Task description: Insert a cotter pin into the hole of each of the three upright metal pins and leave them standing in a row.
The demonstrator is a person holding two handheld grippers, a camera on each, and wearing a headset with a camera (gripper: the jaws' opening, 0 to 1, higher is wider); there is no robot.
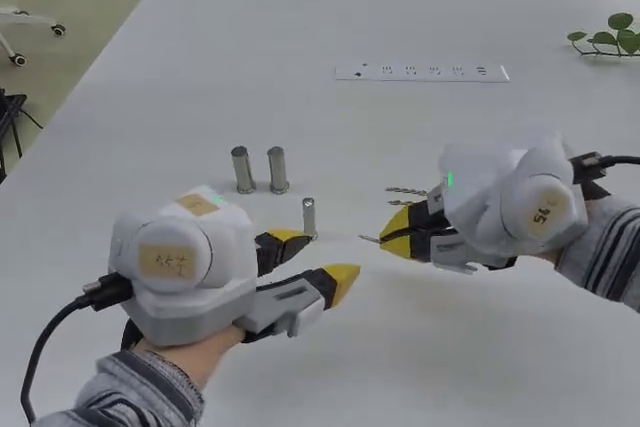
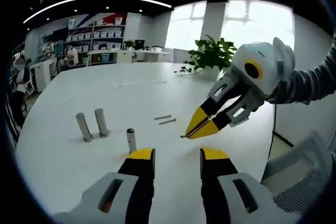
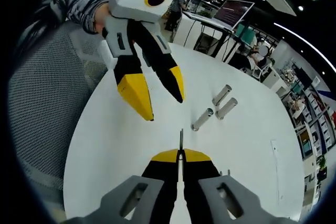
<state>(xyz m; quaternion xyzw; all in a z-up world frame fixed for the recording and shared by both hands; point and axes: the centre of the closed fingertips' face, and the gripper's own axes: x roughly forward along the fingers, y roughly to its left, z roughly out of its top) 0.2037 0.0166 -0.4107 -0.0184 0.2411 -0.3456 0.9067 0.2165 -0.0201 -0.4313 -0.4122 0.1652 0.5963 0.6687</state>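
Seemingly mid-insertion, the right gripper (image 1: 385,237), right of centre in the head view, has its jaws clamped on a cotter pin (image 3: 181,139), while the left gripper (image 1: 322,257) waits with jaws apart beside the nearest metal pin (image 1: 309,217) at centre, whose hole the tip must next be aligned with.

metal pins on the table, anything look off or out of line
All three stand upright, but one pin sits apart from the side-by-side pair, nearer the left gripper, so they form no straight row.
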